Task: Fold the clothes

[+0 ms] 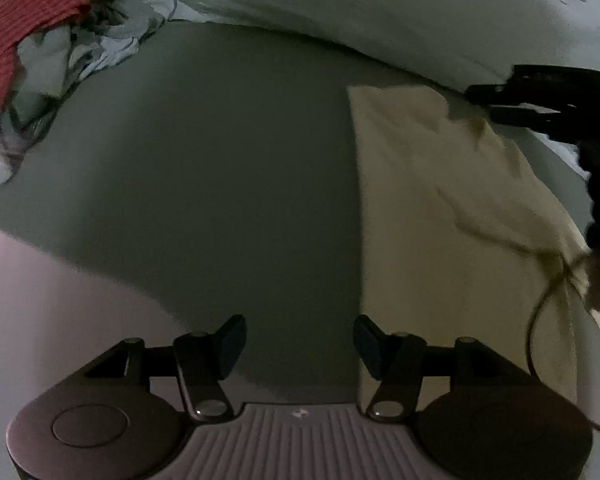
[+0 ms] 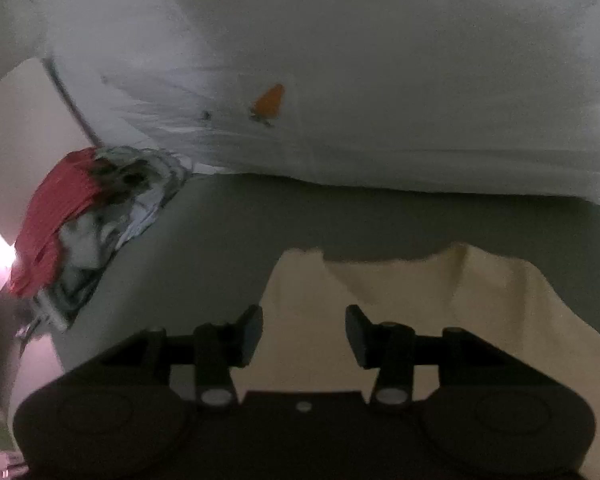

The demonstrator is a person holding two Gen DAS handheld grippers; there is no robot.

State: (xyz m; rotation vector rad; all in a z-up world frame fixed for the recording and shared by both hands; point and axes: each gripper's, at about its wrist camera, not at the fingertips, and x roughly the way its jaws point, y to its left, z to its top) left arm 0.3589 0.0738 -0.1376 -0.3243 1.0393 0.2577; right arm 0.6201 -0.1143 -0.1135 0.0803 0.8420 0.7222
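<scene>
A cream-yellow garment (image 1: 440, 208) lies flat on a grey-green surface (image 1: 220, 168), at the right of the left wrist view. My left gripper (image 1: 300, 344) is open and empty, just left of the garment's straight left edge. In the right wrist view the garment (image 2: 420, 312) fills the lower right, its far edge partly folded over. My right gripper (image 2: 304, 336) is open and empty, low over the garment near its left edge. The right gripper also shows in the left wrist view (image 1: 512, 104), at the garment's far right corner.
A heap of clothes with a red striped piece (image 1: 24, 40) and grey-white pieces lies at the far left, also in the right wrist view (image 2: 72, 224). A pale sheet or pillow with an orange print (image 2: 268, 100) borders the far side. A thin dark cord (image 1: 540, 320) hangs at right.
</scene>
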